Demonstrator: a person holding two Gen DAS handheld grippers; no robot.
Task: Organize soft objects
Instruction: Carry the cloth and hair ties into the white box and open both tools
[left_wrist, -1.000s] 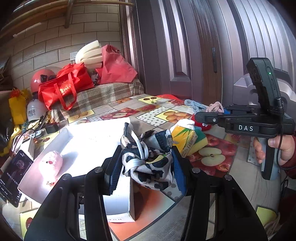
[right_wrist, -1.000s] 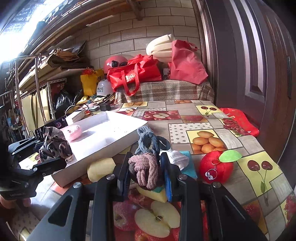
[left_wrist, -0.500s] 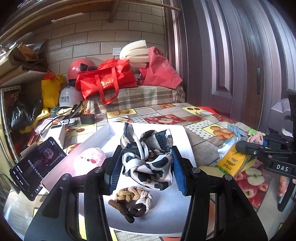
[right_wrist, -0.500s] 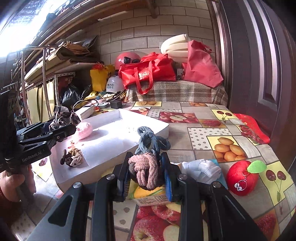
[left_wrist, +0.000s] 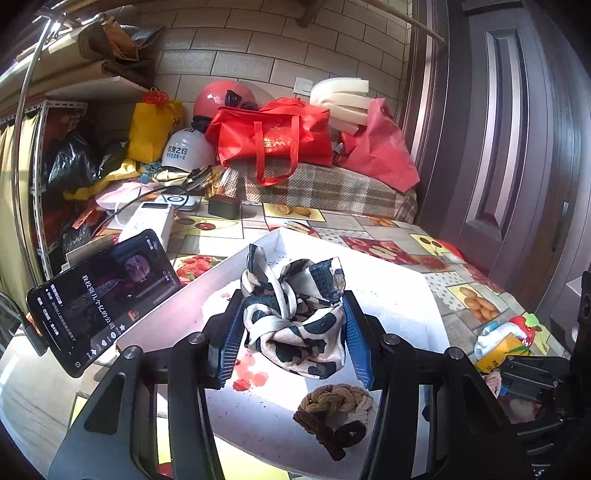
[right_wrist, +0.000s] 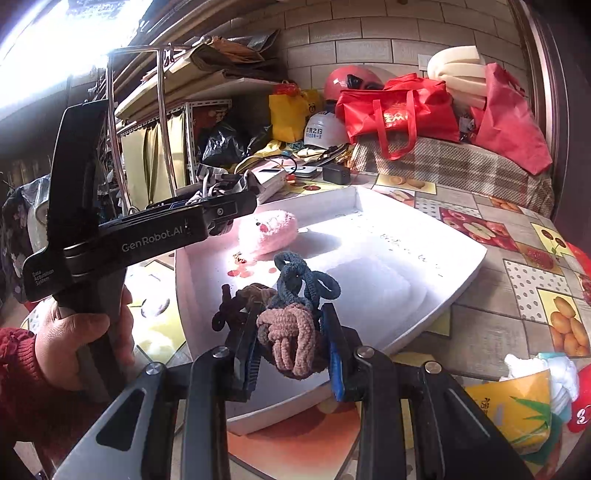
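Fabric fills the left gripper (left_wrist: 291, 332): its ribbed blue pads are clamped on a knotted scarf (left_wrist: 293, 314), silky, cream with navy blotches, held above the white tray (right_wrist: 424, 258). The right gripper (right_wrist: 291, 347) is clenched on a knotted hair tie (right_wrist: 290, 336) of fuzzy pink yarn joined to a blue-grey looped cord, held over the tray's near corner. On the tray floor lie a braided hair tie (left_wrist: 336, 410) in tan, cream and dark brown, and a fluffy pink plush toy (right_wrist: 266, 230); small red specks dot the floor between them. The shallow, matte tray sits on a glossy fruit-print tablecloth (right_wrist: 524, 258). A hand (right_wrist: 85, 339) with a red knitted cuff grips the left tool's black handle. At the right edge of the right wrist view, a yellow carton (right_wrist: 509, 410), a white cloth bundle and a red plush are cut off. A phone (left_wrist: 99, 299) stands propped left of the tray; its screen text is too small to read.
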